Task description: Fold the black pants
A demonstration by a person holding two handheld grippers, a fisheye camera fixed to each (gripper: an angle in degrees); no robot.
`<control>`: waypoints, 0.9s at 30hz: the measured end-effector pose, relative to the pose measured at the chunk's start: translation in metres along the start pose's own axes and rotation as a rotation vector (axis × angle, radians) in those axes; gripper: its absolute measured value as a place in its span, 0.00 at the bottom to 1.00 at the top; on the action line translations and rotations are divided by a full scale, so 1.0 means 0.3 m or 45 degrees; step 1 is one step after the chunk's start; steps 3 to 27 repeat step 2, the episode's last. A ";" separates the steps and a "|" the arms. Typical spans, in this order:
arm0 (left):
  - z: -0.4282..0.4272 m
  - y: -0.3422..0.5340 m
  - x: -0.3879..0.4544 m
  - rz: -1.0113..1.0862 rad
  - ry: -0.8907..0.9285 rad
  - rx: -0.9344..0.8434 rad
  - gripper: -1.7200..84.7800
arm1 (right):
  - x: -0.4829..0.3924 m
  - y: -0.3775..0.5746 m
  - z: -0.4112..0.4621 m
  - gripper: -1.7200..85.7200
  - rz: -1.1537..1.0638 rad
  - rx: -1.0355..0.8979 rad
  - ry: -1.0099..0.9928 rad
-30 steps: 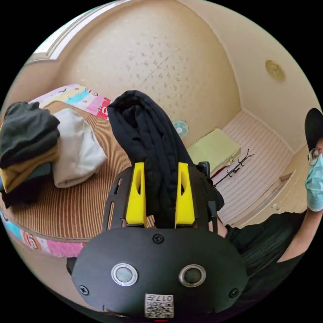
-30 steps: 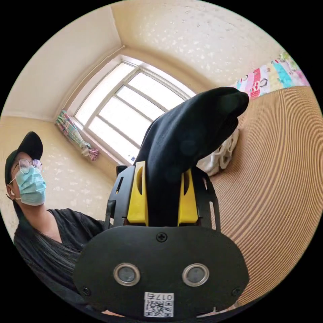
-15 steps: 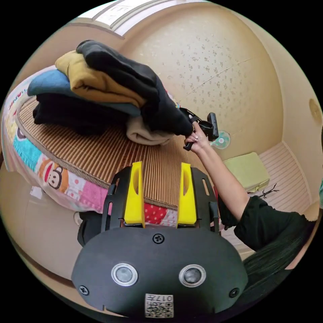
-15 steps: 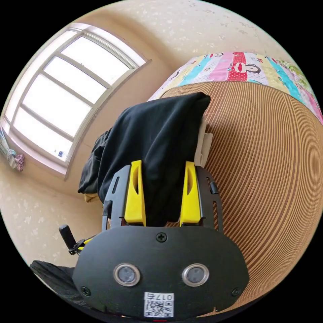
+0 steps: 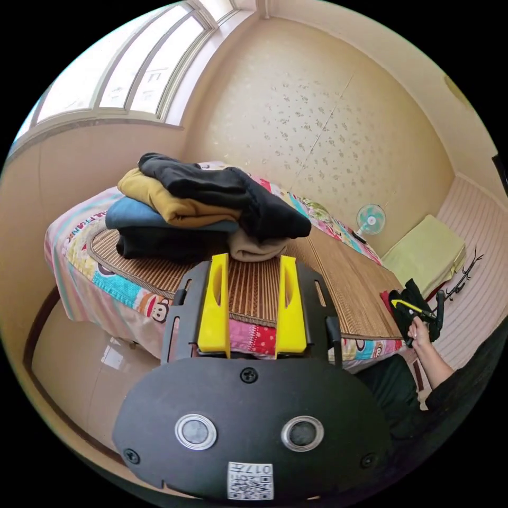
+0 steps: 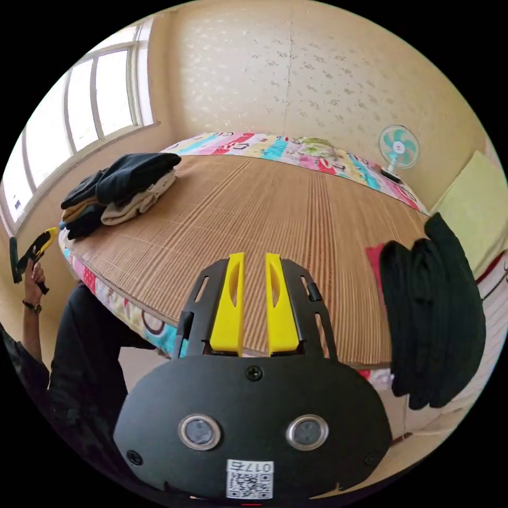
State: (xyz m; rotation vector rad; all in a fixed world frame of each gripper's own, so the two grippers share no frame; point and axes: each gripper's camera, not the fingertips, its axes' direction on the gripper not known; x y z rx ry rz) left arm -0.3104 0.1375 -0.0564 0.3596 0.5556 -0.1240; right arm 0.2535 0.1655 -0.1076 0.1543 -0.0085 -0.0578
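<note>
The folded black pants (image 5: 227,193) lie on top of the clothes stack (image 5: 174,222) at the bed's (image 5: 349,296) ten o'clock corner. Left hand-held gripper (image 5: 248,304) gapes empty; right hand-held gripper (image 6: 254,304) is nearly closed, empty. The fold looks finished.

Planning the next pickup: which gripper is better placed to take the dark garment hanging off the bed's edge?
Right. The right gripper sits beside the dark garment at the bed edge; the left gripper, open and empty, faces the folded stack.
</note>
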 end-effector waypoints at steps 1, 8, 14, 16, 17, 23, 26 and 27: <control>0.015 0.013 0.029 0.007 0.039 -0.004 0.18 | 0.073 0.050 -0.041 0.10 0.063 -0.013 0.050; 0.054 0.042 0.098 0.026 0.118 -0.027 0.17 | 0.209 0.143 -0.119 0.09 0.186 -0.030 0.114; 0.054 0.042 0.098 0.026 0.118 -0.027 0.17 | 0.209 0.143 -0.119 0.09 0.186 -0.030 0.114; 0.054 0.042 0.098 0.026 0.118 -0.027 0.17 | 0.209 0.143 -0.119 0.09 0.186 -0.030 0.114; 0.054 0.042 0.098 0.026 0.118 -0.027 0.17 | 0.209 0.143 -0.119 0.09 0.186 -0.030 0.114; 0.054 0.042 0.098 0.026 0.118 -0.027 0.17 | 0.209 0.143 -0.119 0.09 0.186 -0.030 0.114; 0.054 0.042 0.098 0.026 0.118 -0.027 0.17 | 0.209 0.143 -0.119 0.09 0.186 -0.030 0.114; 0.054 0.042 0.098 0.026 0.118 -0.027 0.17 | 0.209 0.143 -0.119 0.09 0.186 -0.030 0.114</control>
